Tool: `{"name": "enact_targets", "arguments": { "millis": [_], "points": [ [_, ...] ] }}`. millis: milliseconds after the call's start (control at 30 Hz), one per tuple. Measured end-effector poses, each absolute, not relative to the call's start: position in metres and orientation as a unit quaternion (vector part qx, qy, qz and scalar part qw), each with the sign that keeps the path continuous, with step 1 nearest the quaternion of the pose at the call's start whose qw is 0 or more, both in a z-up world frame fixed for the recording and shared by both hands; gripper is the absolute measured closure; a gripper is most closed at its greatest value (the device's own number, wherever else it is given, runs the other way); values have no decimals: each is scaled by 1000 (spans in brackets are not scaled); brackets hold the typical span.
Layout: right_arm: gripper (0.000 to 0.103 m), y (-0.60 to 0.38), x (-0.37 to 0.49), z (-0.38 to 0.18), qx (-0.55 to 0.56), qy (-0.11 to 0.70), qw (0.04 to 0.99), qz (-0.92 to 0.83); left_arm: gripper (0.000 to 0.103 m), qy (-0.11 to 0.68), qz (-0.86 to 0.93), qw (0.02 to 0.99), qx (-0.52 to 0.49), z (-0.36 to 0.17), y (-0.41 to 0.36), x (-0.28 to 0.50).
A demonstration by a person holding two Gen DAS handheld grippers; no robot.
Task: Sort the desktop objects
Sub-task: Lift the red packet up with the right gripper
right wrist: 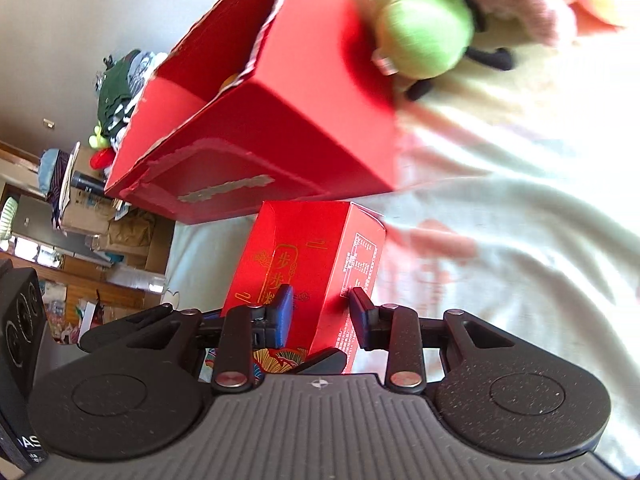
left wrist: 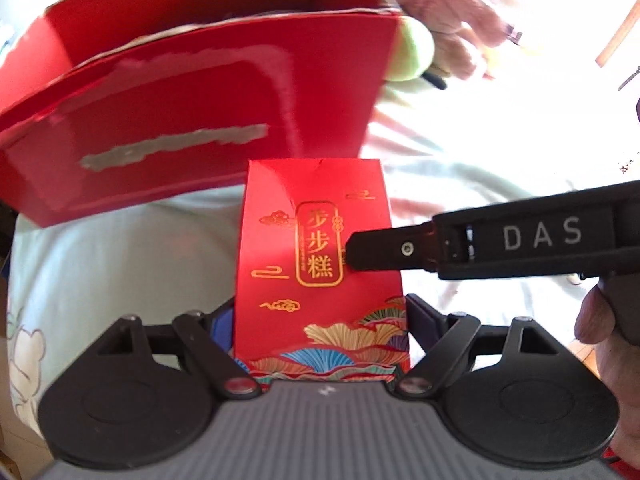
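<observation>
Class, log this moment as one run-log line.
small red box | held by left hand-held gripper and right hand-held gripper | near open red carton

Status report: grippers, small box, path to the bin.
Both grippers, left and right, clamp the small box. Open red bin dead ahead. Nothing between.

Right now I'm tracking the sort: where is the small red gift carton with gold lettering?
The small red gift carton sits between both grippers' fingers, centre of both wrist views, just before the big open red box.
</observation>
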State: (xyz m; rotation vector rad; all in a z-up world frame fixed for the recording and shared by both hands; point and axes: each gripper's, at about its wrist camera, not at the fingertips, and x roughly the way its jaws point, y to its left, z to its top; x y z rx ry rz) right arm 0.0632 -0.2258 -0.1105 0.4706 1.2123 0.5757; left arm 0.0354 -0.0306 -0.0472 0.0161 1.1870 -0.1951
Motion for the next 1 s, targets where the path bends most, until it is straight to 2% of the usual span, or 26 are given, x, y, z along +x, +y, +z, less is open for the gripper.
{"name": "enact_targets", "arguments": {
  "millis": [667, 1000],
  "points": [
    [67, -319, 42, -92, 284, 499, 799, 181, 20, 540, -189, 815, 92, -23, -129, 54],
    [66, -342, 37, -53, 280, 426, 843, 173, 20, 481, -214, 843, 109, 23, -150, 62]
  ]
}}
